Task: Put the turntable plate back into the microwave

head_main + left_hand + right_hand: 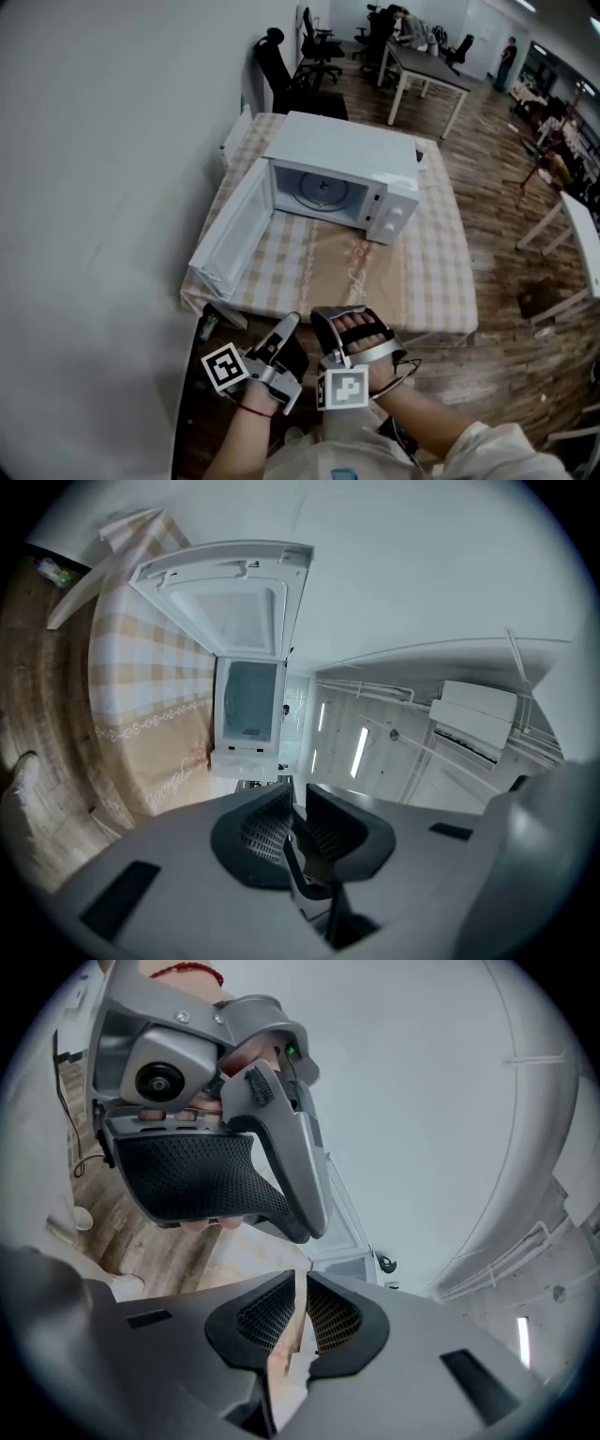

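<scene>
A white microwave stands on the checked tablecloth with its door swung wide open to the left. The round turntable plate lies flat inside the cavity. Both grippers hang side by side near my body, short of the table's near edge. Neither holds anything. The left gripper points at the open microwave, its jaws a narrow slit apart. The right gripper also shows only a thin gap between its pads. The left gripper's body fills the upper left of the right gripper view.
A plain wall runs along the left of the table. Black office chairs and a long desk stand behind it on wooden floor. Another white table is at the right. A dark object sits by the table's near left corner.
</scene>
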The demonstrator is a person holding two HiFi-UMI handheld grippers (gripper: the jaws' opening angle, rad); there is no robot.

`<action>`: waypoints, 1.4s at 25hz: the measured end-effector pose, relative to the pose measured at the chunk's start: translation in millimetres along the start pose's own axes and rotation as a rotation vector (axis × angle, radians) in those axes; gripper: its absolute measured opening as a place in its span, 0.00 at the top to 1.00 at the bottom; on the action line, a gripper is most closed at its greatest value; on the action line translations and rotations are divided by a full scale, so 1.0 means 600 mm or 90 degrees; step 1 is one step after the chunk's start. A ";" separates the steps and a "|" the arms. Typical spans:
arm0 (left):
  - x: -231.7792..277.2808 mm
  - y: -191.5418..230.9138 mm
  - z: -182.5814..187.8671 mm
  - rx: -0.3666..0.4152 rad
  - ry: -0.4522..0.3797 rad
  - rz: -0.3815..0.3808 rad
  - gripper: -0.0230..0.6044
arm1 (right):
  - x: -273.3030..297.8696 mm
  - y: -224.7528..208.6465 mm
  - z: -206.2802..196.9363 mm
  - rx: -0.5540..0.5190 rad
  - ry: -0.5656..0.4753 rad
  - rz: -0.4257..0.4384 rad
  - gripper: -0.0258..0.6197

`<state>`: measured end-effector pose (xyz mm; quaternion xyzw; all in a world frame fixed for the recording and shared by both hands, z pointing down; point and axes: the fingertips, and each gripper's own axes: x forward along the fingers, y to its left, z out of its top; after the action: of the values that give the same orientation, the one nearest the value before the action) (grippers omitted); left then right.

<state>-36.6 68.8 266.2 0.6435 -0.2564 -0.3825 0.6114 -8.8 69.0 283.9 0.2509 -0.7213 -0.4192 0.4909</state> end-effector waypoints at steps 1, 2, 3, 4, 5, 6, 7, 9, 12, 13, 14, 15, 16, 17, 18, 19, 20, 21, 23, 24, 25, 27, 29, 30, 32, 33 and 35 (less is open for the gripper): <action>-0.005 -0.003 -0.005 0.003 0.003 0.001 0.89 | -0.007 0.005 0.003 0.000 0.001 0.001 0.87; -0.010 -0.004 -0.009 0.005 0.004 0.002 0.89 | -0.014 0.009 0.006 -0.001 0.002 0.002 0.87; -0.016 -0.006 -0.013 0.006 0.006 0.003 0.90 | -0.021 0.013 0.009 -0.001 0.003 0.002 0.87; -0.022 -0.008 -0.016 0.008 0.007 0.004 0.90 | -0.027 0.015 0.011 -0.001 0.004 0.002 0.87; -0.027 -0.011 -0.018 0.011 0.008 0.004 0.90 | -0.032 0.018 0.013 -0.003 0.005 0.002 0.87; -0.031 -0.014 -0.021 0.013 0.010 0.003 0.90 | -0.037 0.021 0.015 -0.004 0.006 0.001 0.87; -0.036 -0.016 -0.025 0.015 0.011 0.002 0.90 | -0.041 0.024 0.018 -0.004 0.007 0.001 0.87; -0.045 -0.020 -0.033 0.018 0.015 0.002 0.90 | -0.049 0.028 0.022 -0.004 0.009 -0.001 0.87; -0.055 -0.028 -0.043 0.023 0.024 0.001 0.90 | -0.058 0.027 0.027 -0.004 0.016 -0.007 0.87; -0.058 -0.029 -0.047 0.025 0.027 0.001 0.90 | -0.061 0.027 0.030 -0.003 0.017 -0.009 0.87; -0.061 -0.032 -0.050 0.027 0.030 0.002 0.90 | -0.065 0.026 0.033 -0.001 0.017 -0.010 0.87; -0.062 -0.035 -0.054 0.027 0.033 0.001 0.90 | -0.069 0.024 0.036 0.001 0.017 -0.013 0.87; -0.064 -0.038 -0.058 0.027 0.035 -0.001 0.90 | -0.072 0.022 0.038 0.002 0.016 -0.015 0.87; -0.065 -0.041 -0.061 0.028 0.036 -0.002 0.90 | -0.075 0.021 0.040 0.002 0.016 -0.017 0.87; -0.066 -0.044 -0.063 0.029 0.039 -0.003 0.90 | -0.077 0.020 0.043 0.002 0.016 -0.019 0.87; -0.068 -0.047 -0.065 0.029 0.042 -0.004 0.90 | -0.079 0.019 0.045 0.002 0.015 -0.022 0.87; -0.070 -0.049 -0.068 0.027 0.044 -0.006 0.90 | -0.082 0.020 0.048 0.003 0.015 -0.023 0.87; -0.072 -0.052 -0.071 0.025 0.045 -0.007 0.91 | -0.086 0.021 0.050 0.005 0.015 -0.023 0.87; -0.078 -0.055 -0.076 0.023 0.046 -0.009 0.91 | -0.094 0.023 0.055 0.006 0.015 -0.022 0.87; -0.080 -0.056 -0.077 0.023 0.046 -0.009 0.91 | -0.098 0.024 0.057 0.005 0.016 -0.024 0.87; -0.082 -0.057 -0.079 0.023 0.047 -0.010 0.91 | -0.100 0.024 0.058 0.004 0.017 -0.026 0.87; -0.084 -0.058 -0.081 0.022 0.046 -0.013 0.91 | -0.104 0.026 0.058 0.004 0.019 -0.028 0.88; -0.088 -0.059 -0.082 0.020 0.043 -0.016 0.91 | -0.106 0.028 0.058 0.001 0.021 -0.027 0.88; -0.090 -0.060 -0.083 0.019 0.043 -0.017 0.91 | -0.107 0.030 0.059 0.001 0.022 -0.026 0.88; -0.092 -0.062 -0.086 0.017 0.045 -0.018 0.91 | -0.109 0.034 0.058 0.002 0.023 -0.023 0.88; -0.093 -0.063 -0.089 0.016 0.046 -0.019 0.91 | -0.110 0.036 0.058 0.002 0.024 -0.023 0.88; -0.096 -0.065 -0.093 0.014 0.047 -0.019 0.91 | -0.113 0.035 0.058 0.003 0.025 -0.025 0.88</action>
<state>-30.0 152.3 236.1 0.6677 -0.2285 -0.3644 0.6077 -13.2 144.7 262.1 0.2744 -0.7076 -0.4219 0.4959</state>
